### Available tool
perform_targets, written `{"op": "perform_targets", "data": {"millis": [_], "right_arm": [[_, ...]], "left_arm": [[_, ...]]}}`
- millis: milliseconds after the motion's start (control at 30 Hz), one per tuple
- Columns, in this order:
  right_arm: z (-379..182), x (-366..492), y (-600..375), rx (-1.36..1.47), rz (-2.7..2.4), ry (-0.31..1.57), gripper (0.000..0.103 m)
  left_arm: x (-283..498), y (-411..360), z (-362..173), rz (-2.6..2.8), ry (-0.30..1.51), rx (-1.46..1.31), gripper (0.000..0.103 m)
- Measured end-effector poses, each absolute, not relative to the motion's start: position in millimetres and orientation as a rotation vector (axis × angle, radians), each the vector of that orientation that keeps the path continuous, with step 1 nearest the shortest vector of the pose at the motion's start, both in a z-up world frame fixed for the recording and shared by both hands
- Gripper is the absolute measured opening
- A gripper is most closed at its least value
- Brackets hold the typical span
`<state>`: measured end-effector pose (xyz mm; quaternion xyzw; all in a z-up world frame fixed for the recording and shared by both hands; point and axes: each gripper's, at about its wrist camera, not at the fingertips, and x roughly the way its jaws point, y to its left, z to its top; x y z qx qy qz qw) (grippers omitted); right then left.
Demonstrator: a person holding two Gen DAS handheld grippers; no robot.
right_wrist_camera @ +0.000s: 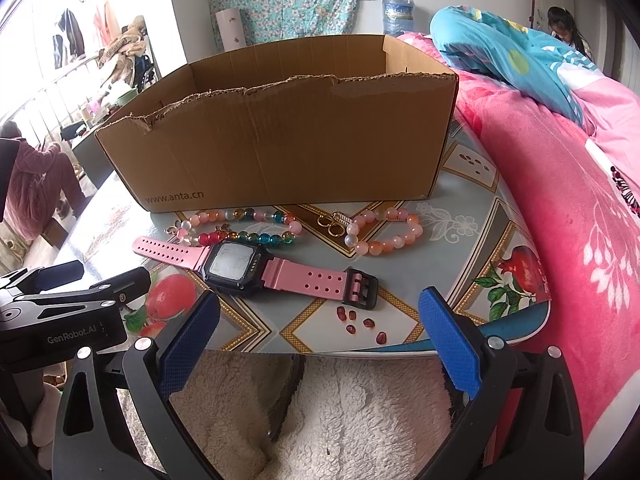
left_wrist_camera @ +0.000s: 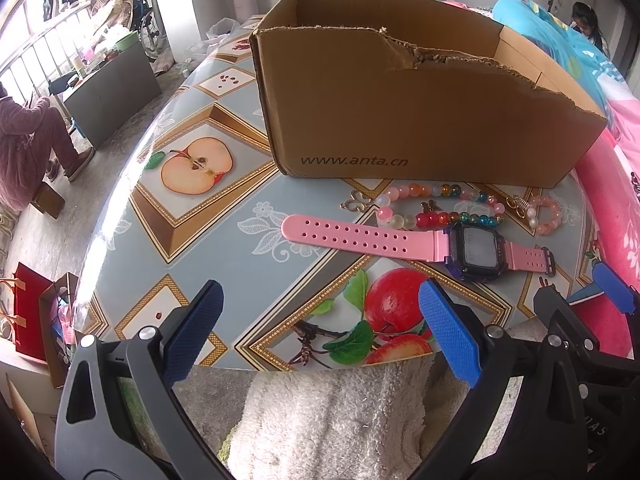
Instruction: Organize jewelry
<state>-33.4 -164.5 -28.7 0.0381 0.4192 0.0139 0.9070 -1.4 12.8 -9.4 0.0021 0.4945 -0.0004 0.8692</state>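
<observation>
While both pairs of tongs hang over the near edge of the table [left_wrist_camera: 240, 216] with nothing between their blue pads, the jewelry lies in a loose row just in front of the cardboard box [left_wrist_camera: 400, 108]. The left tongs [left_wrist_camera: 320, 328] are spread wide, and the right tongs [right_wrist_camera: 320, 336] are spread wide too. The pink watch [left_wrist_camera: 400, 240] lies flat, face up, its long axis running left to right along the table; the perforated strap tip points left and the black buckle [right_wrist_camera: 360, 286] points right, toward the pink blanket [right_wrist_camera: 560, 208]. Just behind it, touching the watch case, lies the multicolored bead bracelet [right_wrist_camera: 244, 226], stretched in the same left-right direction, with a small gold butterfly charm [left_wrist_camera: 354, 202] at its left end. To the right, near but apart, sits the peach bead bracelet [right_wrist_camera: 382, 230] with a gold clasp piece [right_wrist_camera: 332, 224] beside it. The box stands open-topped with a torn front rim, printed "www.anta.cn"; what can be seen of its inside shows only bare cardboard walls, the floor being hidden.
</observation>
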Motion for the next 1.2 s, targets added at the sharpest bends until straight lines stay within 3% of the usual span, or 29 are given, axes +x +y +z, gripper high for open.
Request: {"op": "perform_targets", "data": {"millis": [1200], "right_arm": [[-22.7,-35.3,-162.0,0.085,0.040,0.856,0.097]], "left_arm": [[-2.8,17.6,-5.8,0.009,1.015,0.008,0.095]]}}
